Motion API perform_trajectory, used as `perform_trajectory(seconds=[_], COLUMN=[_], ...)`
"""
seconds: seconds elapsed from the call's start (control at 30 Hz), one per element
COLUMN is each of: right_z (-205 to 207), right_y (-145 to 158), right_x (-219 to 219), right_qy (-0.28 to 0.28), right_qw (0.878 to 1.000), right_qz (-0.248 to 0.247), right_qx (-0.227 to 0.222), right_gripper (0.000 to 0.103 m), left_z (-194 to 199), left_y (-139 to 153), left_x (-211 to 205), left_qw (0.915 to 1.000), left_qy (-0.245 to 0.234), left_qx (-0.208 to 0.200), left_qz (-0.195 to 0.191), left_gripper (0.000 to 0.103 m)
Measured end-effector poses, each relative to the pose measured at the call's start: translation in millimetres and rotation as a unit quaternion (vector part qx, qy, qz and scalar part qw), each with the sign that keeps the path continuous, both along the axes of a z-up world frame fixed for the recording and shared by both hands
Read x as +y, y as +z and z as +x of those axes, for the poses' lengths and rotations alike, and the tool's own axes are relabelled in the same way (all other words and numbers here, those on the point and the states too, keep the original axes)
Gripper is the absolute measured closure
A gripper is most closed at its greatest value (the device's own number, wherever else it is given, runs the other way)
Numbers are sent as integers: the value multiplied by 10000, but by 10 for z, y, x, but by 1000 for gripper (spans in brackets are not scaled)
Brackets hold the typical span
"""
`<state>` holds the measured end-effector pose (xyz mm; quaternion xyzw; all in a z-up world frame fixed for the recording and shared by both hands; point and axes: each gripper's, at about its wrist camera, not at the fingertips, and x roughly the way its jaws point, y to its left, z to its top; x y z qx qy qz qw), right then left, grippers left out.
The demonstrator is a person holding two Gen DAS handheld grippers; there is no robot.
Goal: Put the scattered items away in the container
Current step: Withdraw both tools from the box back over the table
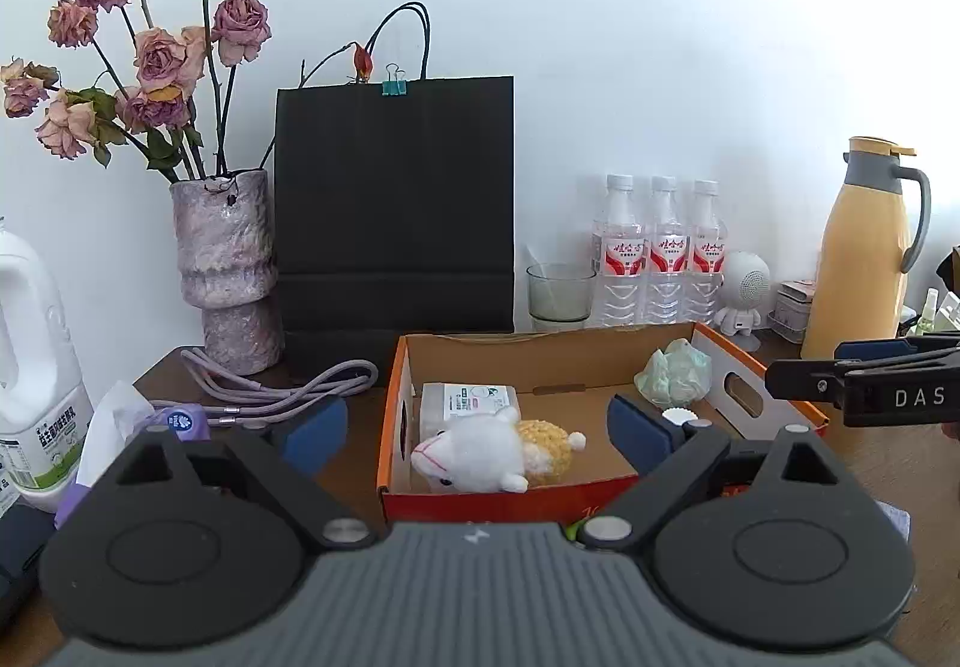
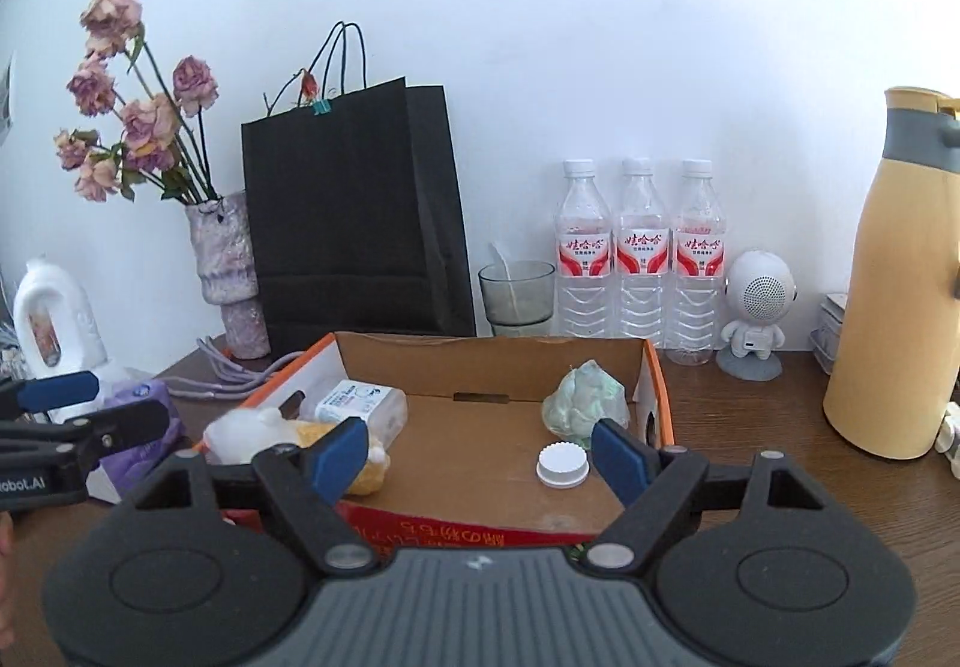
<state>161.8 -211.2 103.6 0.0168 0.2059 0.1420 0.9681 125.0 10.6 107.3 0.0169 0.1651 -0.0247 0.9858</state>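
An orange-rimmed cardboard box (image 1: pixel 606 343) (image 2: pixel 498 346) stands on the brown table. Inside lie a white and yellow plush toy (image 1: pixel 489 451) (image 2: pixel 264 427), a white wipes pack (image 1: pixel 468 400) (image 2: pixel 360 403), a crumpled green bag (image 1: pixel 675 373) (image 2: pixel 585 397) and a white cap (image 2: pixel 562 466) (image 1: pixel 678 416). My left gripper (image 1: pixel 477 436) is open in front of the box with nothing between its blue pads. My right gripper (image 2: pixel 480 454) is open too, empty, over the box's near edge. Each gripper shows at the side of the other's view: the right one (image 1: pixel 864 385), the left one (image 2: pixel 78 415).
A purple tissue pack (image 1: pixel 120 427) (image 2: pixel 141 427) and a lilac cord (image 1: pixel 282 391) lie left of the box. Behind stand a vase of dried roses (image 1: pixel 231 265), a black paper bag (image 1: pixel 393 205), a glass (image 2: pixel 516 295), three water bottles (image 2: pixel 639 259), a robot-shaped speaker (image 2: pixel 756 307) and a yellow jug (image 2: pixel 900 283).
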Motion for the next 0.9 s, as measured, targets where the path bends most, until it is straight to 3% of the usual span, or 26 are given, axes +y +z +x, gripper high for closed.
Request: perform_trajectory(seconds=[0.17,0.27,0.33,0.43,0.53,0.63,0.77,0.9], right_z=[-219,-684,-1051,-1572,-1954,-1990,-1704,-1419], right_y=[12,-6,-113,-326,-506,-666,-820,-859], right_x=[17,-157,-231,-225,-211,-167,-106,-56], right_qy=[-107,-206,-48,-152,12,8,-169,-264], right_qw=[9999,9981,9970,9984,9981,9969,9945,9934], right_qz=[-90,571,770,497,420,236,-52,-224], right_qx=[-71,-78,22,219,453,756,1032,1094], right_gripper=[22,22,22,22,21,22,39,45], left_z=[-249,-607,-956,-1434,-1665,-1554,-1221,-826], left_y=[-33,-166,-305,-502,-636,-669,-638,-600], left_x=[21,49,76,105,129,202,308,417], left_qw=[9998,9979,9975,9961,9941,9919,9908,9932], left_qy=[205,489,525,516,452,503,547,192], left_qx=[74,426,444,611,884,1088,1128,1060], left_qz=[-2,6,-156,-376,-426,-420,-519,-450], left_gripper=[3,0,0,0,0,1,3,12])
